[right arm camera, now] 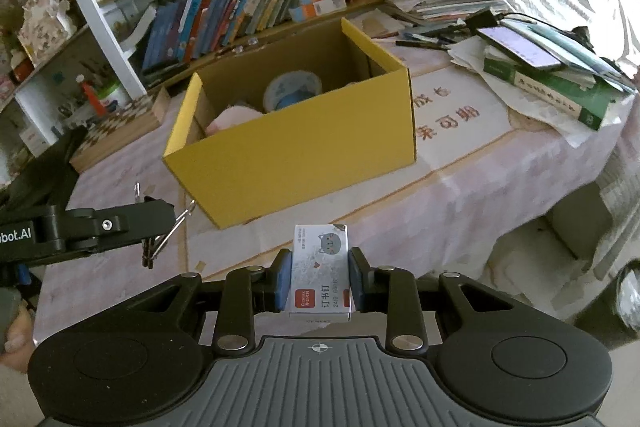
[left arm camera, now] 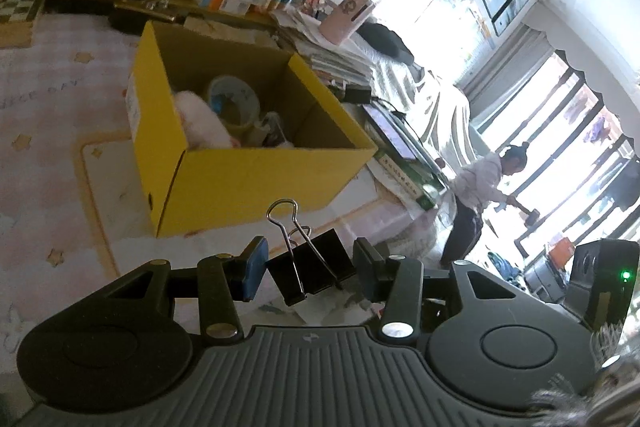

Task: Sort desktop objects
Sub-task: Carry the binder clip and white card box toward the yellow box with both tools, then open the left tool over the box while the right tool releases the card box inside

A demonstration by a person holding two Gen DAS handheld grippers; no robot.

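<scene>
My left gripper (left arm camera: 310,267) is shut on a black binder clip (left arm camera: 316,271), its wire handles sticking up toward the yellow cardboard box (left arm camera: 256,171) just ahead. My right gripper (right arm camera: 320,279) is shut on a small white staple box (right arm camera: 322,267) with a cat drawing. In the right wrist view the open yellow cardboard box (right arm camera: 304,147) stands in front of it, holding a tape roll (right arm camera: 294,89) and a pink soft item (right arm camera: 236,119). The left gripper (right arm camera: 120,223) shows at the left edge there, the binder clip's handles (right arm camera: 168,235) poking out.
A bookshelf (right arm camera: 240,7) full of books runs behind the box. Paper piles, a green book (right arm camera: 560,95) and a phone (right arm camera: 520,47) lie at the right on the pink tablecloth (right arm camera: 460,195). A wooden chessboard box (right arm camera: 120,131) sits at the left. A person (left arm camera: 480,187) stands by the window.
</scene>
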